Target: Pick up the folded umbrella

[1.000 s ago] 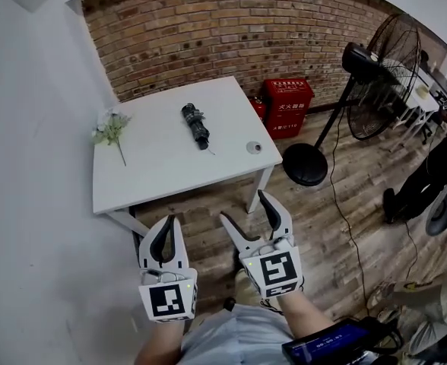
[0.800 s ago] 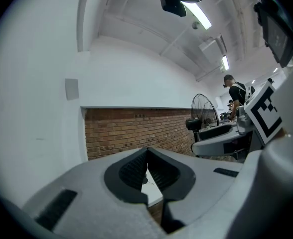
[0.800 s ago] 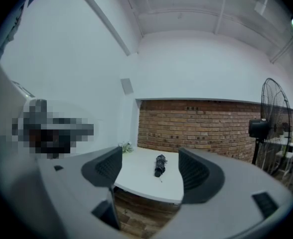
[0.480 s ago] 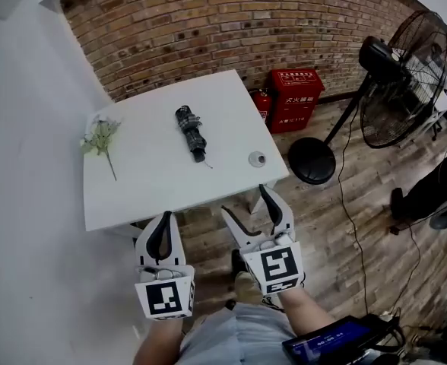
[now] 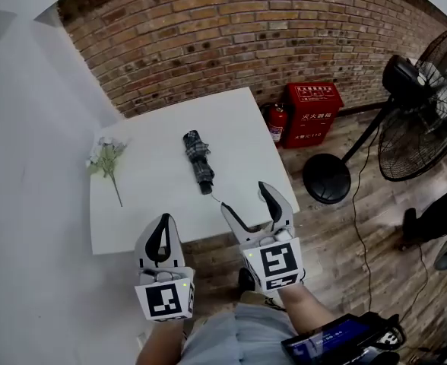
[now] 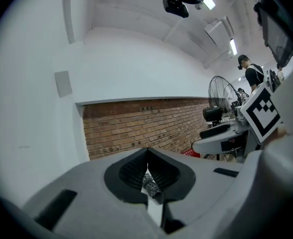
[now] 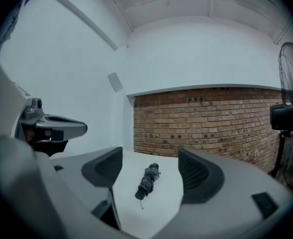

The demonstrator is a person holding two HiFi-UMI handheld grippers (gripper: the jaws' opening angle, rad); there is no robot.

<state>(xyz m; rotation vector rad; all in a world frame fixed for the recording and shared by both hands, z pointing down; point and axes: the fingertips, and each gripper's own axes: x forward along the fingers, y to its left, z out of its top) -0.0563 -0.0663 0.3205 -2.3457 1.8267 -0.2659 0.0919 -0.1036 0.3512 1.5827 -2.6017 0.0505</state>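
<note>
Left gripper (image 5: 163, 219) and right gripper (image 5: 244, 198) are both sporting pale grey shells with black ribbed pads (image 7: 199, 176), each wearing a white cube (image 5: 165, 300) printed with a black square marker. The person's probably wearing light grey trousers (image 5: 231, 339).

The red cabinet (image 5: 312, 112) by the brick wall (image 5: 208, 36) carries white Chinese lettering on its front. The large line reads 灭火器箱; the smaller lines are too small to read. The left gripper (image 5: 163, 220) and the right gripper (image 5: 248, 200) each bear one black-and-white square coded marker. Print on the lit screen (image 5: 330, 342) is illegible.
</note>
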